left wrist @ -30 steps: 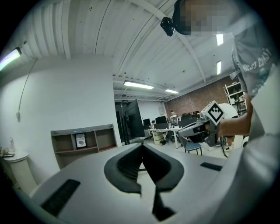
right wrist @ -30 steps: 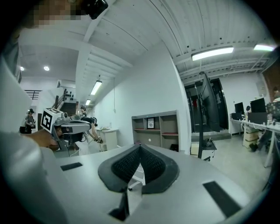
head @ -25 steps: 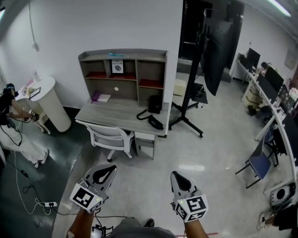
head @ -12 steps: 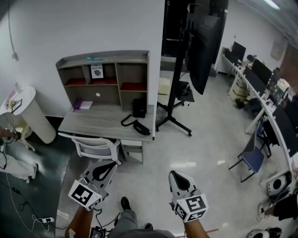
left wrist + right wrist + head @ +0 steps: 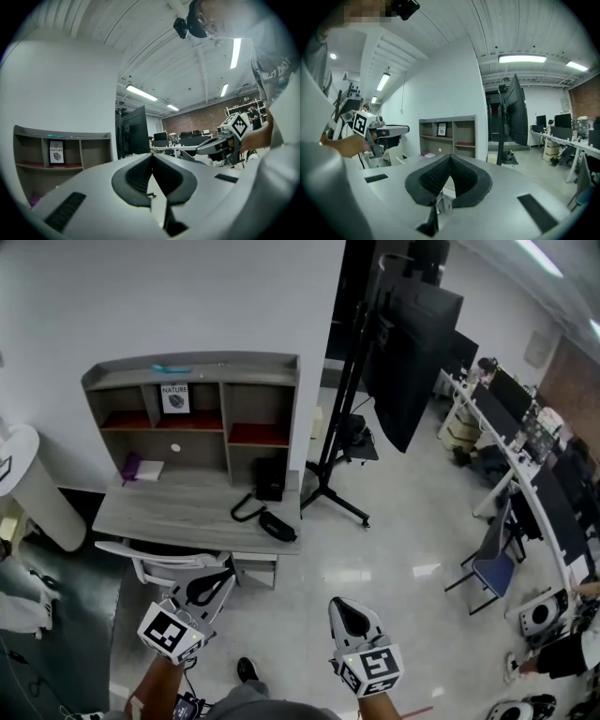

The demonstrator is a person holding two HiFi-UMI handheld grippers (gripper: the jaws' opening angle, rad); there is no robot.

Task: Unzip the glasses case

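Note:
A black oblong glasses case [image 5: 278,526] lies near the right front corner of the grey desk [image 5: 169,512], next to a black looped strap [image 5: 244,513]. Both grippers hang in the air in front of the desk, well short of the case. My left gripper [image 5: 226,578] is shut and empty, over the chair's edge. My right gripper [image 5: 338,605] is shut and empty above the floor. In the left gripper view the jaws [image 5: 152,157] meet with nothing between them; the right gripper view shows its jaws [image 5: 449,158] likewise. The case is hidden in both gripper views.
A white chair [image 5: 159,563] is tucked under the desk. A shelf hutch [image 5: 202,409] and a black box [image 5: 269,479] stand on the desk. A screen on a black stand [image 5: 342,437] rises to the right, a round white table [image 5: 23,484] to the left, office desks [image 5: 525,484] far right.
The desk has drawn nearer and slid left in the head view. Both grippers have travelled toward it, still shut. The person at the left has left the picture.

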